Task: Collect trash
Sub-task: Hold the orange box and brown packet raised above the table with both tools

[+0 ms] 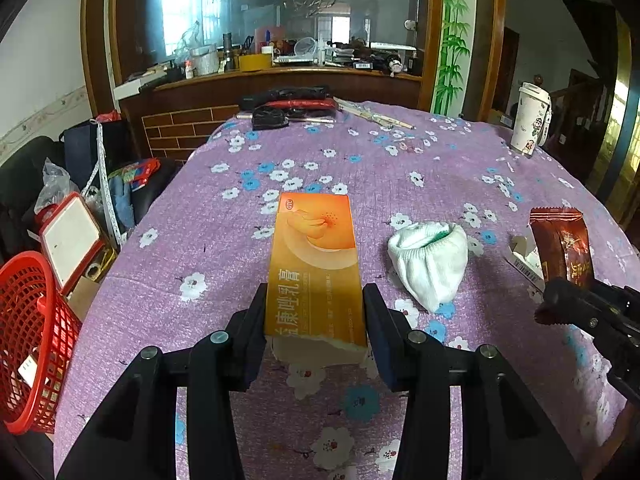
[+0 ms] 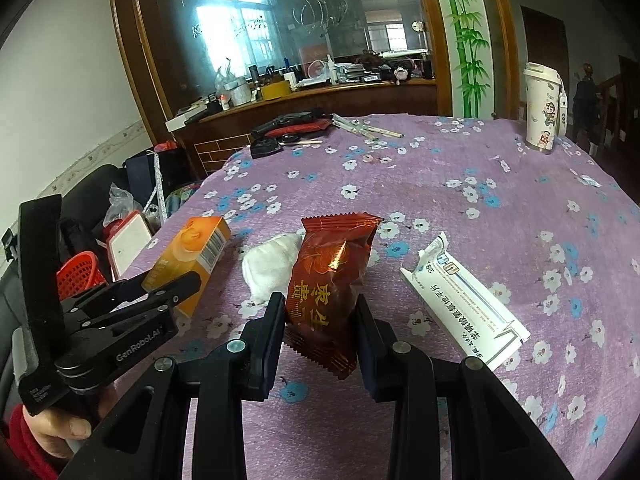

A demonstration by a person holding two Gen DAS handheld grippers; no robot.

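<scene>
My left gripper (image 1: 315,300) is shut on an orange medicine box (image 1: 316,248), which points away from me above the purple flowered tablecloth (image 1: 400,184); its near end is torn open. My right gripper (image 2: 320,304) is shut on a red-brown snack wrapper (image 2: 332,276) and holds it upright off the cloth. Between the two lies a crumpled white tissue wad (image 1: 432,264). To the right of the wrapper a flattened white medicine carton (image 2: 464,300) lies on the cloth. In the right wrist view the orange box (image 2: 192,256) shows at the left, with a hand in a red sleeve (image 2: 48,432) holding the left gripper.
A red plastic basket (image 1: 32,340) stands off the table's left edge, among bags and a red-framed board (image 1: 72,240). A white lidded cup (image 1: 530,120) stands at the far right of the table. Black and red items and chopsticks (image 1: 288,108) lie at the far edge.
</scene>
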